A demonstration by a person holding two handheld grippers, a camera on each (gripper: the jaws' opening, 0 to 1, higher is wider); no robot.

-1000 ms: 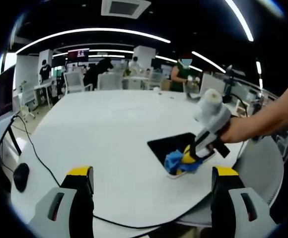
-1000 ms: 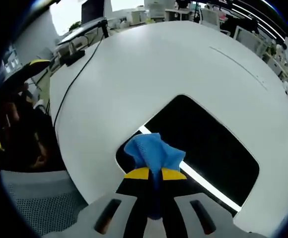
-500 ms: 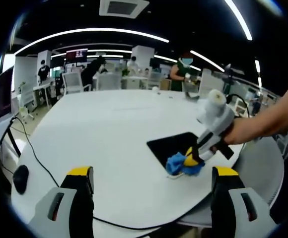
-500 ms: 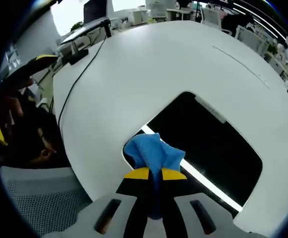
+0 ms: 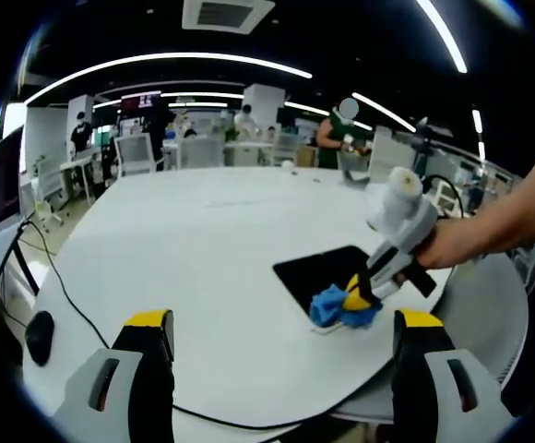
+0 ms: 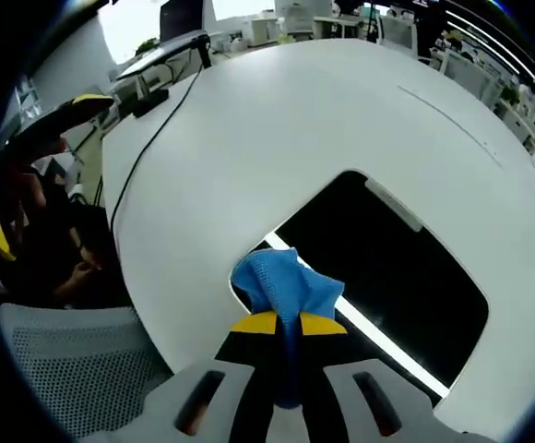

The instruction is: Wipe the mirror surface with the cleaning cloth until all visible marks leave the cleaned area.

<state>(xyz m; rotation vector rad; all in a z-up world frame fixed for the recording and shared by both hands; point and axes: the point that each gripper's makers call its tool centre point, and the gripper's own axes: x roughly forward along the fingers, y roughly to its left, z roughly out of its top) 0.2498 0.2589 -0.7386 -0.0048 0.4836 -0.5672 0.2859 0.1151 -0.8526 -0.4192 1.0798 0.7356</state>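
Claw tips of the right claw (image 6: 284,323), yellow-capped and pressed together, are seen clamped on a crumpled blue cleaning cloth (image 6: 280,282). The cloth is pressed onto the near corner of a dark rectangular mirror with rounded corners (image 6: 392,268), which lies flat on a large white oval bench (image 6: 277,120). A bright strip of ceiling light is reflected across the mirror just beside the cloth. A grey mesh chair seat (image 6: 74,369) is seen below the bench edge.

In the left gripper view, the same claw is seen from the side, held by a person's hand (image 5: 452,245), with the cloth bunched under its tip at the mirror's near corner. The left claw (image 5: 281,332) is held wide apart above the bench's near edge, with nothing between its yellow-tipped jaws. A thin black cable (image 5: 74,300) is trailed across the bench's left side towards a dark computer mouse (image 5: 39,335). Beyond the bench, white office chairs (image 5: 138,152) and standing people are seen under long ceiling lights.
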